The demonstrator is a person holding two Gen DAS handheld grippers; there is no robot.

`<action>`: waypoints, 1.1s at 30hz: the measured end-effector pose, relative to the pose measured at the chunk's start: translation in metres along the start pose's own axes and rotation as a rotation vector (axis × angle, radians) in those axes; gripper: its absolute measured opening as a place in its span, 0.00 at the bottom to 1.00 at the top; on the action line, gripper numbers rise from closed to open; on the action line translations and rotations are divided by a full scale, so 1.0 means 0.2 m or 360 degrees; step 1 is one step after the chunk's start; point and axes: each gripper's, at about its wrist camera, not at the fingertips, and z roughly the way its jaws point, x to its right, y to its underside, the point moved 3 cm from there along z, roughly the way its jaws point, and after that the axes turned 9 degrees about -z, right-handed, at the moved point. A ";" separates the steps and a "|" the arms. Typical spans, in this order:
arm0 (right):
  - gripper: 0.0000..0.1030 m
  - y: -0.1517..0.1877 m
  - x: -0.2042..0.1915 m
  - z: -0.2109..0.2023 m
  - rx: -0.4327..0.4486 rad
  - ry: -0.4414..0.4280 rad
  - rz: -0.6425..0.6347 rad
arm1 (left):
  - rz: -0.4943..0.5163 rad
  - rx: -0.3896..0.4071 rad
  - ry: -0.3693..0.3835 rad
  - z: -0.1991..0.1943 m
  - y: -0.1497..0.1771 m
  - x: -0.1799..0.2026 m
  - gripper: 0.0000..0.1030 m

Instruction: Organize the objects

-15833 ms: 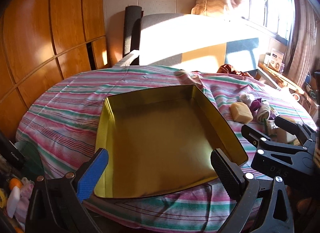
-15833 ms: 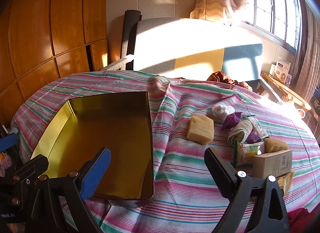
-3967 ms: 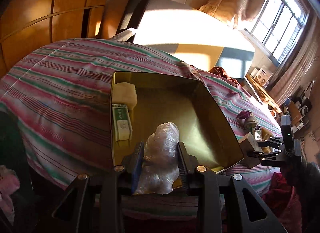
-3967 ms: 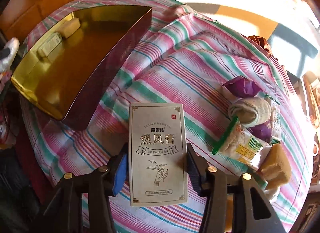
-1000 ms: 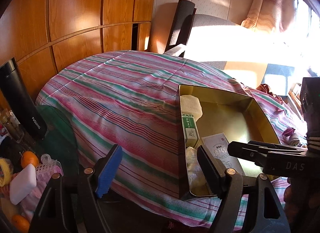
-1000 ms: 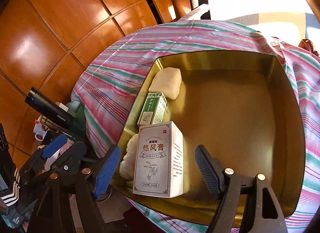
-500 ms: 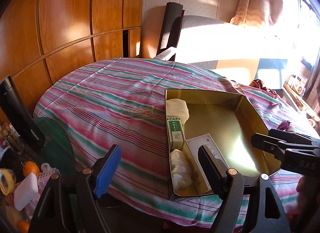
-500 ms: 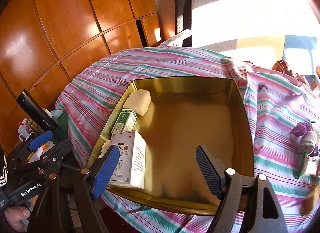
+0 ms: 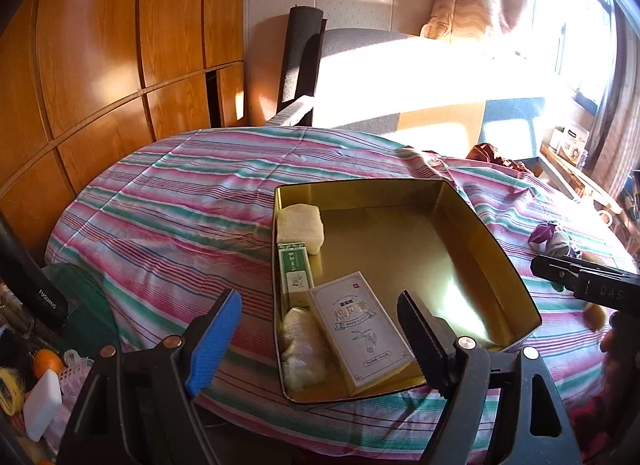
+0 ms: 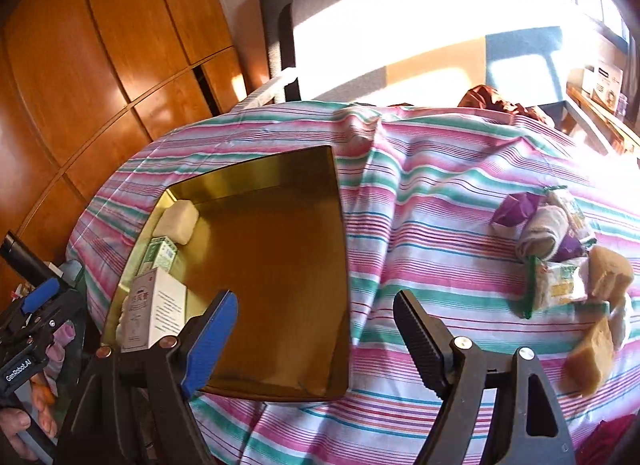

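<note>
Gaping right tongs over gold tin

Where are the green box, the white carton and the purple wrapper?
green box (image 9: 295,265), left wrist view, on its top face.
white carton (image 9: 360,329), left wrist view, on its printed front.
purple wrapper (image 10: 516,207), right wrist view, on its middle.

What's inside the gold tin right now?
The gold tin holds four things along one wall: a pale block, a green box, a white box and a clear plastic bundle. Its near corner is hidden behind the left gripper.
</note>
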 end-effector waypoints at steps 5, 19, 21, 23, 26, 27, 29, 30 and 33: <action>0.79 0.05 0.26 -0.06 -0.0009 0.0088 0.0132 | 0.0084 0.0003 0.0074 0.00 -0.02 0.14 0.79; 0.80 0.31 1.37 -0.48 0.0179 0.0678 0.0804 | 0.0452 -0.0068 0.0421 0.04 -0.02 0.79 0.79; 0.80 0.41 1.49 -0.50 0.0229 0.0599 0.1038 | 0.0485 -0.0103 0.0469 0.06 -0.01 0.89 0.79; 0.80 0.44 1.54 -0.55 0.0325 0.0571 0.1144 | 0.0504 -0.0144 0.0518 0.09 0.00 0.98 0.79; 0.81 0.45 1.55 -0.58 0.0381 0.0525 0.1201 | 0.0486 -0.0219 0.0589 0.14 0.00 1.10 0.78; 0.81 0.45 1.55 -0.58 0.0388 0.0513 0.1203 | 0.0478 -0.0245 0.0614 0.16 -0.01 1.14 0.78; 0.81 0.45 1.54 -0.58 0.0392 0.0507 0.1191 | 0.0474 -0.0286 0.0648 0.20 -0.02 1.21 0.78; 0.81 0.44 1.54 -0.58 0.0395 0.0494 0.1184 | 0.0474 -0.0294 0.0662 0.22 -0.03 1.25 0.75; 0.81 0.43 1.51 -0.57 0.0399 0.0479 0.1166 | 0.0486 -0.0337 0.0686 0.31 -0.05 1.37 0.70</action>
